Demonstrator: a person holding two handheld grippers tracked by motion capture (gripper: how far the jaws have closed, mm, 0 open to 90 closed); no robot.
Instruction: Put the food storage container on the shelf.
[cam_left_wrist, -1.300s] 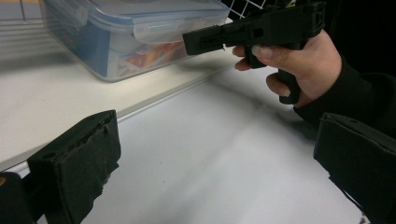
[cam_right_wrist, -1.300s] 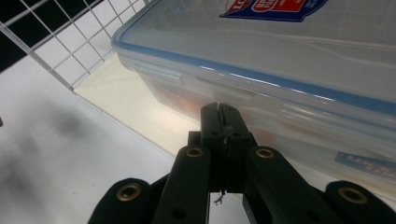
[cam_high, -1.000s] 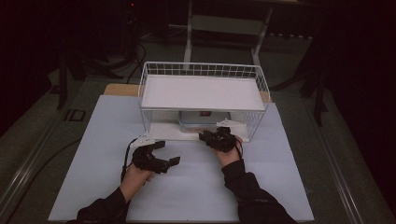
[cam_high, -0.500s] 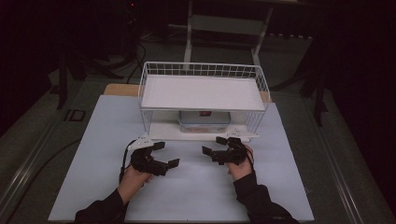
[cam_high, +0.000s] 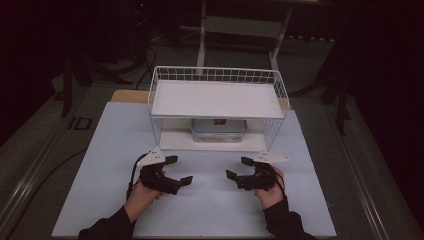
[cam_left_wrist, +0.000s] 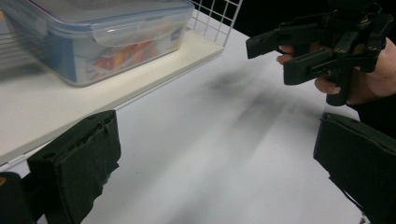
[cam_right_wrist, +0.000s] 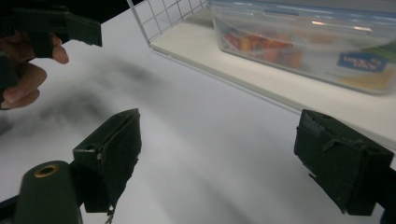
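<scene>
A clear plastic food box (cam_high: 218, 129) with a blue-rimmed lid stands on the lower board of a white wire shelf rack (cam_high: 218, 74). In the left gripper view the box (cam_left_wrist: 93, 37) sits at the upper left, and in the right gripper view the box (cam_right_wrist: 303, 37) is at the upper right. My left gripper (cam_high: 179, 170) is open over the table in front of the rack's left part, holding nothing. My right gripper (cam_high: 239, 168) is open too, in front of the rack's right part, pointing toward the left one. Each one's camera shows its own wide-open jaws: left gripper (cam_left_wrist: 215, 177), right gripper (cam_right_wrist: 229, 158).
The rack's lower board (cam_left_wrist: 70, 102) ends just ahead of both grippers. A white table top (cam_high: 210, 210) spreads between and around the hands. The right gripper (cam_left_wrist: 322, 46) shows far off in the left gripper view. Dark floor and stands surround the table.
My right gripper has drawn back from the rack's lower opening toward the person, staying open. The left gripper has hardly moved.
</scene>
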